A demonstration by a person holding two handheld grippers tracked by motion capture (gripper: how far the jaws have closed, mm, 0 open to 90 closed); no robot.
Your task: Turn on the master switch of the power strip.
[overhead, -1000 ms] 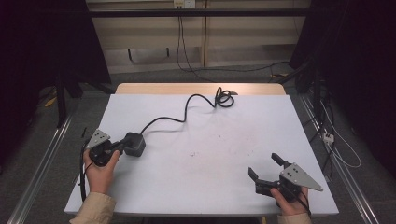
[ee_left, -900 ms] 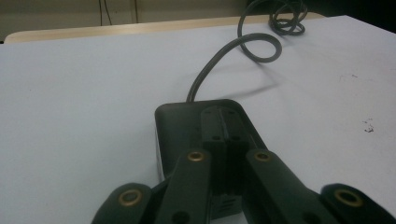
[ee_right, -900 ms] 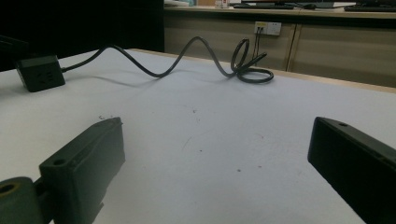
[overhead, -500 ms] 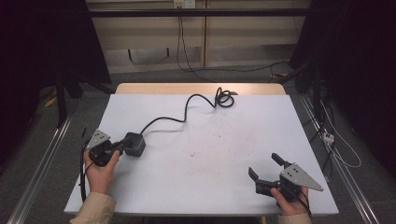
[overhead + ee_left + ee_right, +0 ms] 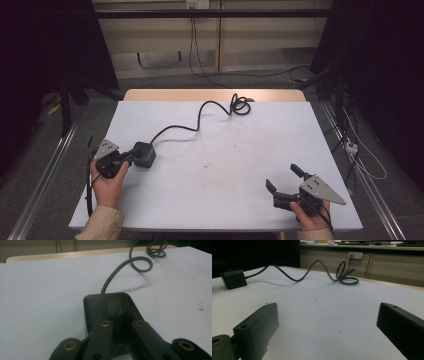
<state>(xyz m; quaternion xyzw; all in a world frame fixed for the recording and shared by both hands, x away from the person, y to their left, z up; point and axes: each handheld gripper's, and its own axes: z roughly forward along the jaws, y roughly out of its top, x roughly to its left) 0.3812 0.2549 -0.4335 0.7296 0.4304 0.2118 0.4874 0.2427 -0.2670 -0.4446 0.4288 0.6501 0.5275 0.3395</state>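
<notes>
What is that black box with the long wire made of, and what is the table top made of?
The black box looks like hard plastic: matt, smooth, with rounded corners and a faint sheen in the left gripper view. Its wire seems rubbery or soft plastic, since it bends in loose loops. The table top looks like a smooth, pale laminate or painted board, dull and lightly speckled; its far edge looks like wood.

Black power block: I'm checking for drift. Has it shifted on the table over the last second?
No. The black power block sits at the same spot relative to the table's left edge.
</notes>
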